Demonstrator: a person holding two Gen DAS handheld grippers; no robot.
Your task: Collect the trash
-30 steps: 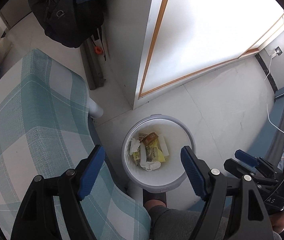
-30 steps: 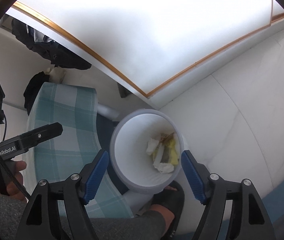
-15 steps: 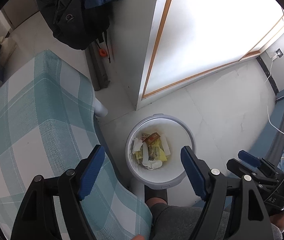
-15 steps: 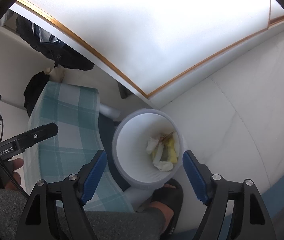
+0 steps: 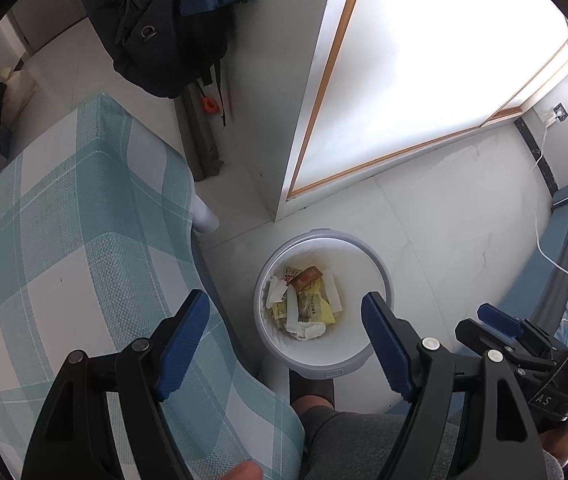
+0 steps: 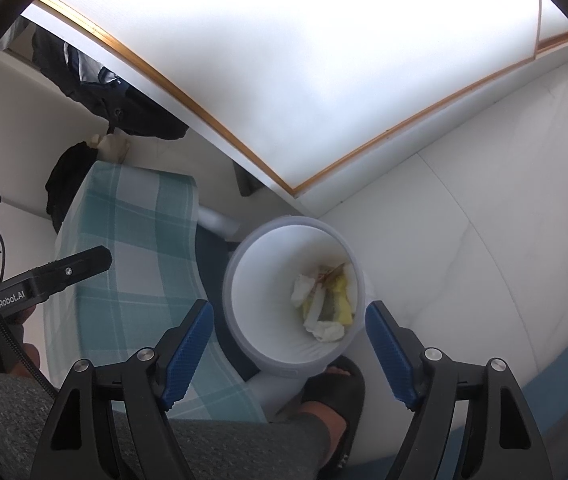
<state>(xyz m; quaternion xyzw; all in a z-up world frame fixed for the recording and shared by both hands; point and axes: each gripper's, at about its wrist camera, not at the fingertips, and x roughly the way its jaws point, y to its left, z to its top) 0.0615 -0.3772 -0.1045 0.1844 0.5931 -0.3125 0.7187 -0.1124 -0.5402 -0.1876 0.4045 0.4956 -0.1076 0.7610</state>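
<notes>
A white round trash bin (image 5: 380, 280) stands on the floor beside the table; it also shows in the right wrist view (image 6: 252, 280). Inside it lie yellow wrappers (image 5: 316, 306), a brown packet (image 5: 306, 278) and crumpled white paper (image 5: 304, 328); the same heap of trash (image 6: 326, 304) shows in the right wrist view. My left gripper (image 5: 286, 338) is open and empty, high above the bin. My right gripper (image 6: 288, 344) is open and empty, also above the bin. The right gripper's fingers (image 5: 498, 318) show at the left view's right edge.
A table with a teal and white checked cloth (image 5: 64, 240) lies left of the bin. A black backpack (image 5: 164, 40) leans at the wall. A white panel with a wooden frame (image 5: 424, 60) stands behind. The person's foot in a black sandal (image 6: 334, 386) is by the bin.
Both grippers have risen and drawn back a little from the bin, so it looks smaller and lower. More of the checked tablecloth and backpack is in view. Both stay open.
</notes>
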